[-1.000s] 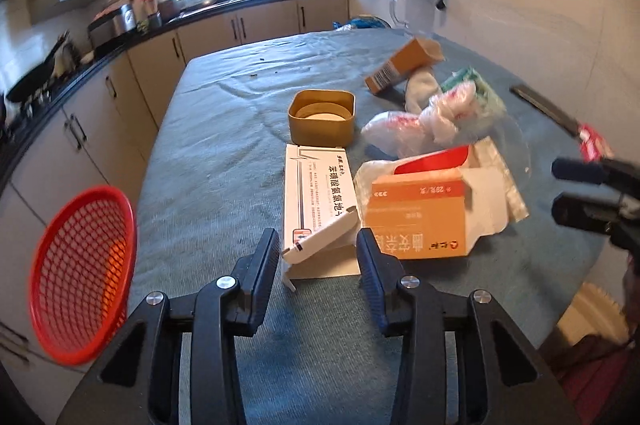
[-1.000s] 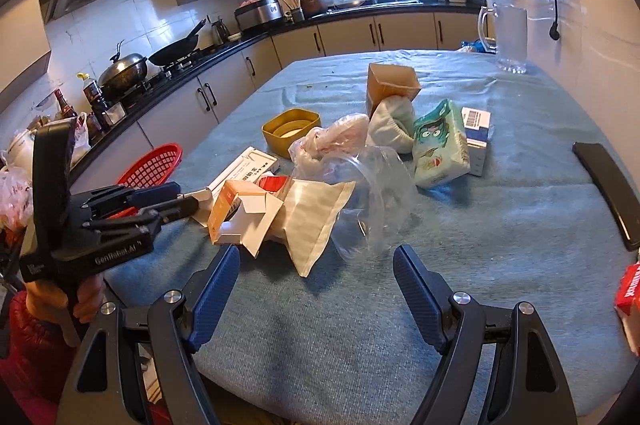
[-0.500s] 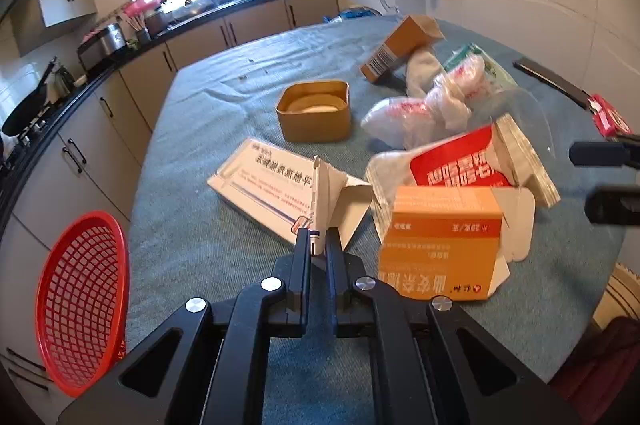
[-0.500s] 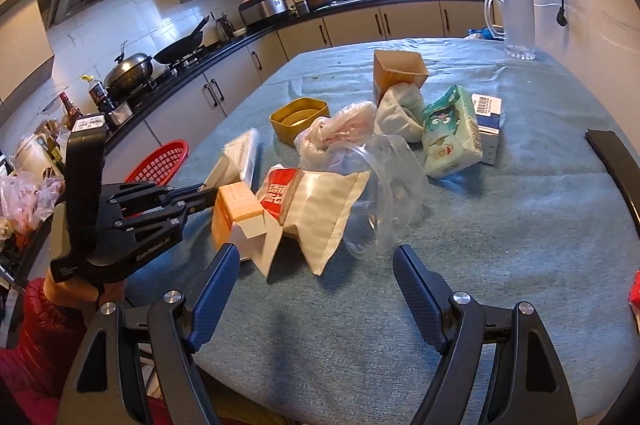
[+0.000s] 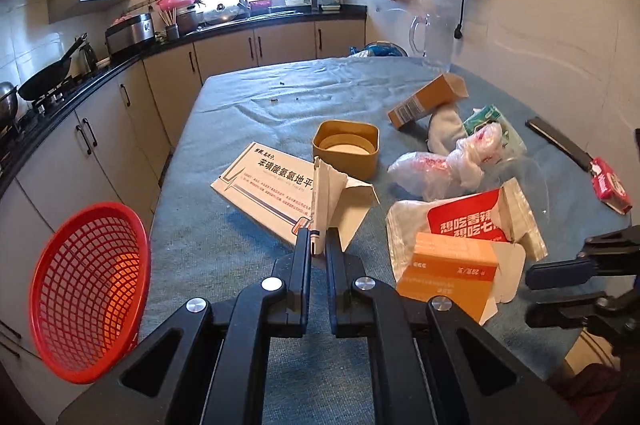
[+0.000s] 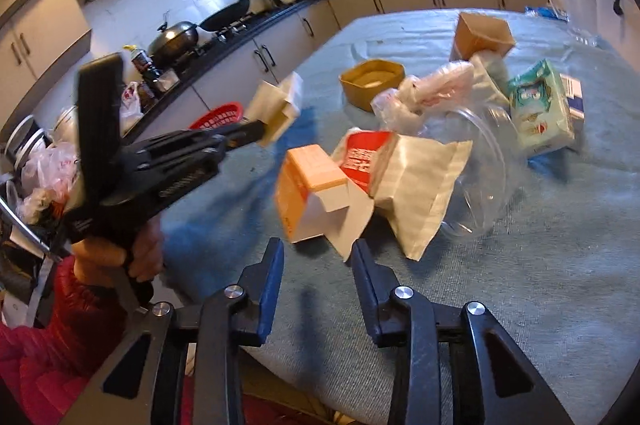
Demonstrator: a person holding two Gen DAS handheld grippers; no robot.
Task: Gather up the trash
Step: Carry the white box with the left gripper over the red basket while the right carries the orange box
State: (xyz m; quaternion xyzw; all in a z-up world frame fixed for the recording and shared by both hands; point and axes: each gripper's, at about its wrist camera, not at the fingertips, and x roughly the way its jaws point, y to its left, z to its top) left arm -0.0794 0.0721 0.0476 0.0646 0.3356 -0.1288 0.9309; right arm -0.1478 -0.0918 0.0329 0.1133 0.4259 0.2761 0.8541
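Early in the job. Left claw (image 5: 318, 245) is clamped on the end flap of the white box (image 5: 266, 191); in the right wrist view that box hangs clear of the worktop (image 5: 224, 113) at the claw tips, so I'd call it picked up, not yet binned.

Red basket (image 5: 86, 289) sits off the worktop's left edge, beside the cabinets. It looks like the likely drop spot, and what I can see of it is empty. So nothing collected yet, as far as the frames show.

Right claw (image 6: 318, 257) is closing with its jaws still apart, nothing pinched. The orange box (image 6: 310, 193) lies just ahead of its tips, open flap toward the claw; likely the next pick.

Still on the worktop:
- red-and-white pouch (image 5: 472, 221), touching the orange box
- clear plastic lid (image 6: 486, 161), partly under the pouch
- knotted plastic bag (image 5: 440, 165)
- tan carton (image 5: 430, 99), tipped over further back
- green tissue pack (image 6: 540, 109)
- yellow tub (image 5: 346, 147), just behind the white box; trash or not, can't tell
- small red packet (image 5: 610, 183) near the right edge

Left to do: bin the white box, then clear the pile item by item. Most of the work remains.
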